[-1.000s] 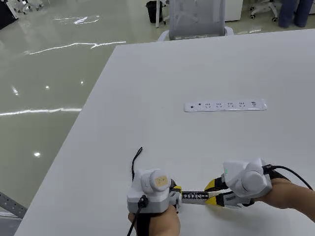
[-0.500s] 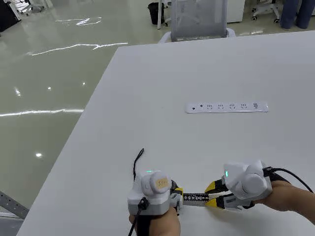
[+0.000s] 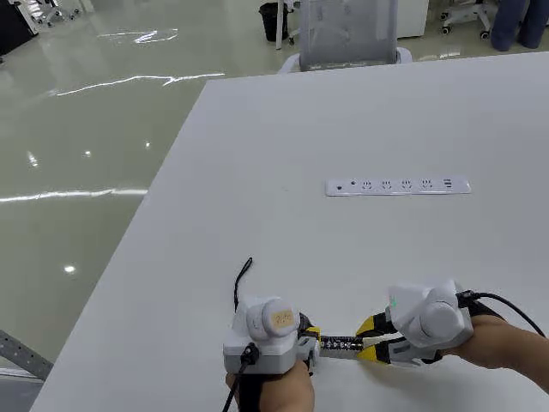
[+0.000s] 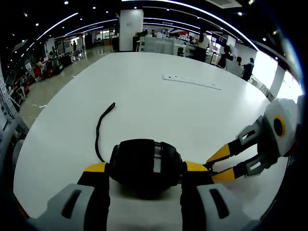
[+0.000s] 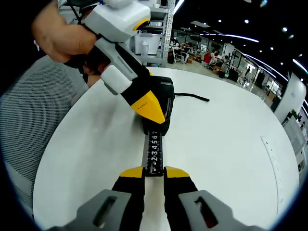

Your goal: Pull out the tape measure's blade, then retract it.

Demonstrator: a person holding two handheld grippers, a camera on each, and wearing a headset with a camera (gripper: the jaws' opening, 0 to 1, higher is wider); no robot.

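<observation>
A black tape measure case rests on the white table, and my left gripper is shut on it. A short stretch of its dark blade with white numbers runs out of the case toward my right gripper, which is shut on the blade's end. In the head view the left gripper is at the near edge, the right gripper a little to its right, with the blade between them. The case's black strap trails away over the table.
A white power strip lies across the table further off. The table's left edge drops to a shiny floor. A grey chair stands at the far end. A person's hands hold both grippers.
The head camera has shifted slightly. The grippers and the blade's drawn-out length look about the same.
</observation>
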